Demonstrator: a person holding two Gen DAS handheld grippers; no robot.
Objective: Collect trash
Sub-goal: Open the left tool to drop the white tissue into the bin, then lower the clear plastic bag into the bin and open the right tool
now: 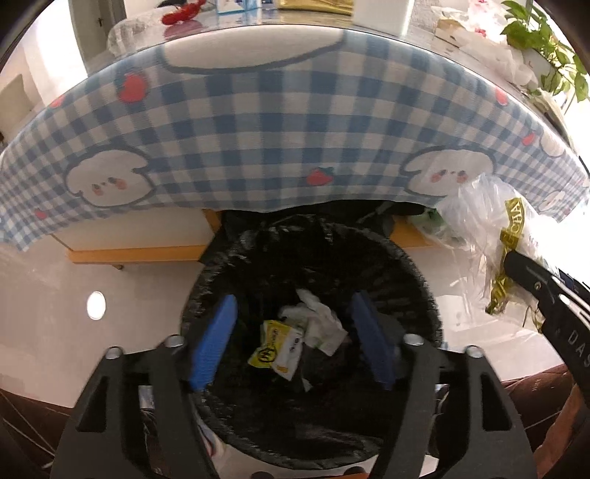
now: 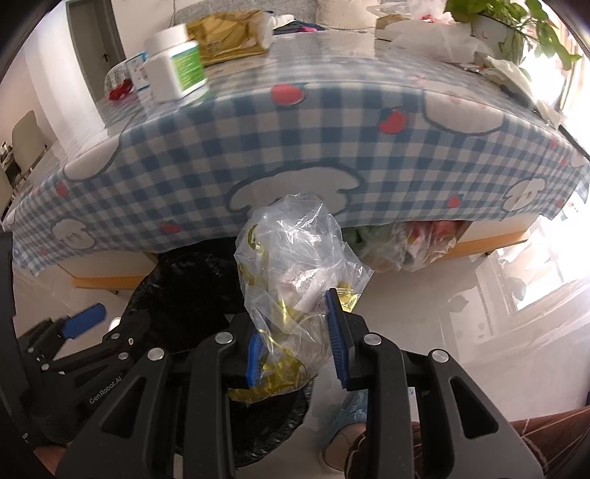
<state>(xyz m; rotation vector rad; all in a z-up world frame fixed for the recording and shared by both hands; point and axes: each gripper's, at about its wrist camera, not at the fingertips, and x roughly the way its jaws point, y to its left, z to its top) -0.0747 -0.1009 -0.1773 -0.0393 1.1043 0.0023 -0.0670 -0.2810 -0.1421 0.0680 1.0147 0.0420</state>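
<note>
A round bin lined with a black bag (image 1: 424, 287) stands on the floor under the table's edge. Inside lie a yellow-and-white wrapper (image 1: 280, 346) and crumpled white paper (image 1: 320, 320). My left gripper (image 1: 295, 339) hangs open right above the bin's mouth, nothing between its blue pads. My right gripper (image 2: 297, 339) is shut on a clear plastic bag (image 2: 295, 250) holding gold-printed packaging, held beside the bin (image 2: 177, 294). That bag (image 1: 490, 235) and the right gripper's black finger (image 1: 534, 283) show at the right edge of the left wrist view. The left gripper (image 2: 83, 324) appears at lower left in the right wrist view.
A table with a blue-and-white checked cloth (image 1: 258, 129) overhangs the bin. On it stand a white jar with a green label (image 2: 177, 70), gold packaging (image 2: 228, 33), white bags and a potted plant (image 2: 516, 25). More bagged items (image 2: 413, 243) lie under the table. The floor is glossy white tile.
</note>
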